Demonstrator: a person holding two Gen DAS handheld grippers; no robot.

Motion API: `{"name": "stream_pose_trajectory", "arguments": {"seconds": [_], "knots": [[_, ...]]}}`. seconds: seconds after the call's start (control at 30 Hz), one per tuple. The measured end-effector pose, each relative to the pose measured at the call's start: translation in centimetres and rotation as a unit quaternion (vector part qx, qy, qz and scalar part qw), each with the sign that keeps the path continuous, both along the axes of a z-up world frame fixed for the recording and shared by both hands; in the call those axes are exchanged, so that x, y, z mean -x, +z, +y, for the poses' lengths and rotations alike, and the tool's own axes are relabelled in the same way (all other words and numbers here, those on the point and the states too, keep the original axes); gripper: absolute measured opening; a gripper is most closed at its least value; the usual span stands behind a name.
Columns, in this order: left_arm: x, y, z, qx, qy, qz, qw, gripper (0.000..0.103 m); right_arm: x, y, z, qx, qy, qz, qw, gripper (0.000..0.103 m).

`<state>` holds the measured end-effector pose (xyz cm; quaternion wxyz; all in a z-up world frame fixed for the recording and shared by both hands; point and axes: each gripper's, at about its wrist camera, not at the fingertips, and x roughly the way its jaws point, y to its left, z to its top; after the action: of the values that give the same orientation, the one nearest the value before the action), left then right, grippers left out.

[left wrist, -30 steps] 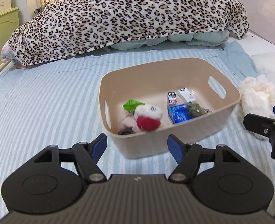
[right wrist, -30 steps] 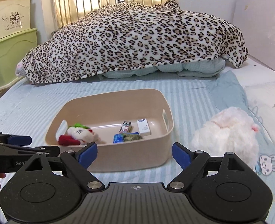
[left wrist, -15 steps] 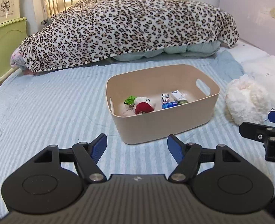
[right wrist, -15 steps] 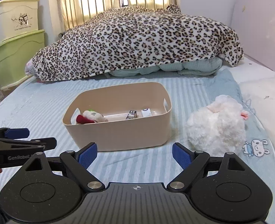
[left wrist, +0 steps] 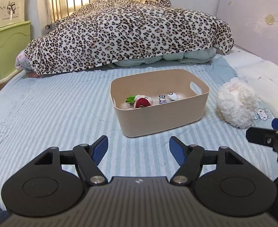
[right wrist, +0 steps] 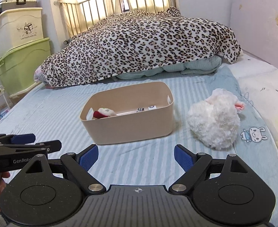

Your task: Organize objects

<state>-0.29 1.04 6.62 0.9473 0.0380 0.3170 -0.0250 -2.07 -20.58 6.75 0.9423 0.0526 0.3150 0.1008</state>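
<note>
While both grippers, left gripper (left wrist: pixel 138 147) and right gripper (right wrist: pixel 136 157), gape empty, only the right wrist view shows the plush's (right wrist: pixel 214 119) pink ear beside the bin (right wrist: pixel 131 130).

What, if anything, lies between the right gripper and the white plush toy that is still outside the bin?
Nothing visible does. The right gripper is open and empty, and only bare striped sheet lies between it and the white plush toy. The beige bin sits beside the toy, to its left, not across the path.

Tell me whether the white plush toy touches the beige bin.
Apart. The right wrist view shows striped sheet between the white plush toy and the beige bin.
</note>
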Motion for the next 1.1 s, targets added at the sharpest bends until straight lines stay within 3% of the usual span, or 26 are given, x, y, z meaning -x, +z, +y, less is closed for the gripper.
{"name": "stream_pose_trajectory", "arguments": {"seconds": [0.53, 1.1], "knots": [[6.2, 1.5, -0.7, 0.005, -0.016, -0.018, 0.9997, 0.072, 5.4, 0.6, 1.2, 0.013, 0.002, 0.001, 1.0, 0.088], [8.8, 0.3, -0.4, 0.007, -0.022, 0.021, 0.9995, 0.073, 7.9, -0.1, 1.3, 0.025, 0.004, 0.023, 0.999, 0.088]]}}
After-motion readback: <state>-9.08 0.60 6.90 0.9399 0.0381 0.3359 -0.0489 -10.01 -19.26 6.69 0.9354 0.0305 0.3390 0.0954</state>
